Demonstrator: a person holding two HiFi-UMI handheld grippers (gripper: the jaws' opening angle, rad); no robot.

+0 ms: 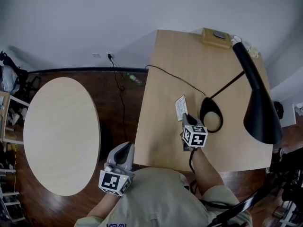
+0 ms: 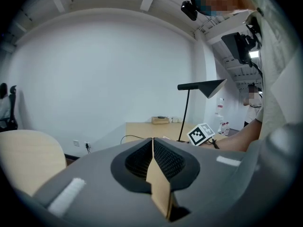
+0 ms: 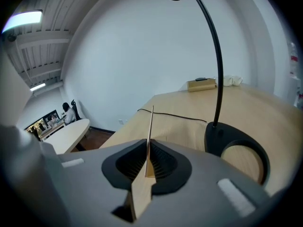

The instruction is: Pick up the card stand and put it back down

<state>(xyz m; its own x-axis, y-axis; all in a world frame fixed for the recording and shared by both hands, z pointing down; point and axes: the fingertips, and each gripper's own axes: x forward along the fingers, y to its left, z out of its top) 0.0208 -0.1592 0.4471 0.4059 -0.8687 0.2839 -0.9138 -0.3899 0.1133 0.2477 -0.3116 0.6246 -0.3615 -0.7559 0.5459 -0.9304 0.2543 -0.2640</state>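
Note:
The card stand (image 1: pixel 181 107) is a thin white card on the wooden desk (image 1: pixel 161 126), just left of the lamp base. My right gripper (image 1: pixel 185 118) is at its near end and is shut on it. In the right gripper view the card stand (image 3: pixel 151 126) shows edge-on, rising out of the closed jaws of my right gripper (image 3: pixel 148 163). I cannot tell whether it touches the desk. My left gripper (image 1: pixel 125 150) hangs off the desk's near-left corner. In its own view the left gripper (image 2: pixel 152 151) is shut with nothing in it.
A black desk lamp stands right of the card, with its ring base (image 1: pixel 211 113), shade (image 1: pixel 258 103) and cable (image 1: pixel 173 77). A tan box (image 1: pixel 216 37) sits at the desk's far edge. An oval table (image 1: pixel 61 134) is to the left, over dark floor.

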